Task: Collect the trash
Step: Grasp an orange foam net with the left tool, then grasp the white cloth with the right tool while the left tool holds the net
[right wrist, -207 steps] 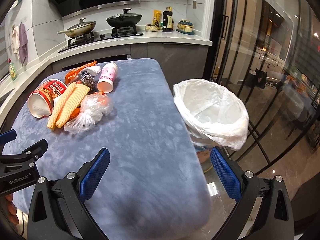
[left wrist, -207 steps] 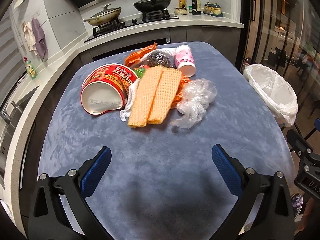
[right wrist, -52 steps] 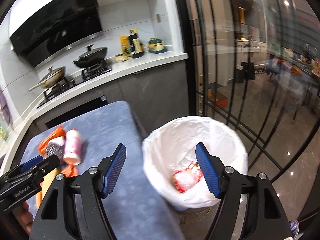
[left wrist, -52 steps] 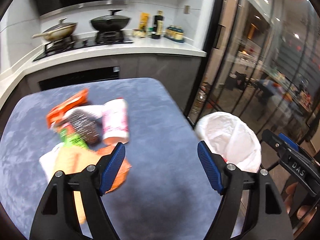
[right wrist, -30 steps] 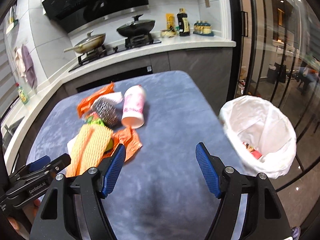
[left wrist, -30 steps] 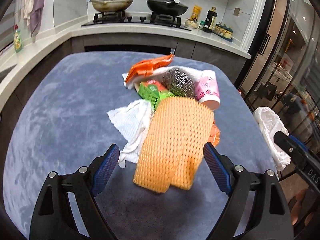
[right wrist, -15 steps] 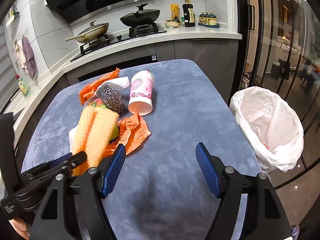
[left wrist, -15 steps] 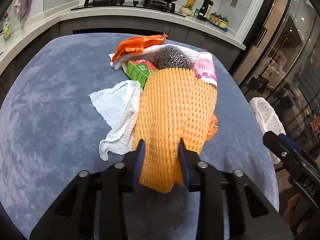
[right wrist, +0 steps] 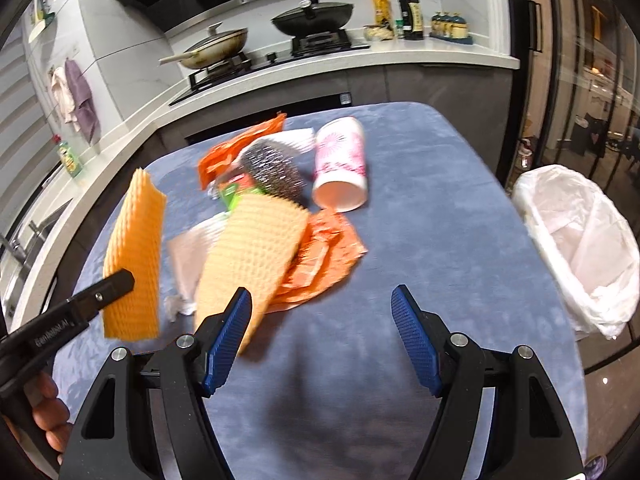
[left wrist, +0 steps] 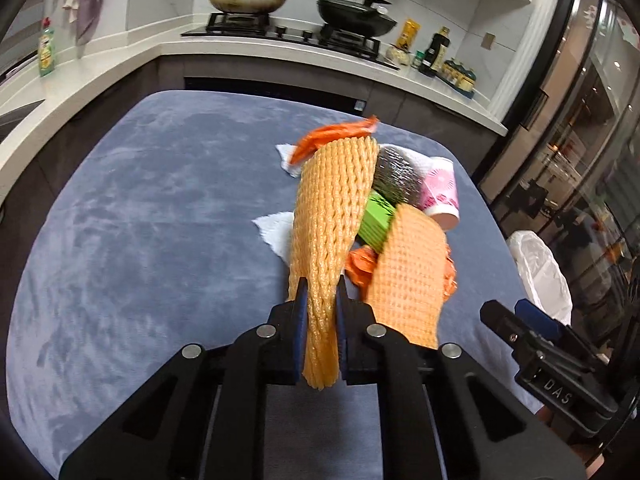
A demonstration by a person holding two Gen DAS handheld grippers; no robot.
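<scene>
My left gripper (left wrist: pixel 320 312) is clamped on one orange foam net (left wrist: pixel 334 216), lifted off the blue table (left wrist: pixel 140 220) and sticking up between the pads. A second orange foam net (right wrist: pixel 252 252) lies on the trash pile, its near end just beside my right gripper (right wrist: pixel 322 336), whose fingers are spread wide over bare table. Behind that net sit the steel scourer (right wrist: pixel 276 168) and the tipped pink paper cup (right wrist: pixel 342 164). The white-lined bin (right wrist: pixel 580 236) stands off the table's right edge.

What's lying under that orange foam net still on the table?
Under the foam net lie a crumpled orange wrapper, white tissue and a green box. Anything beneath its middle is hidden.
</scene>
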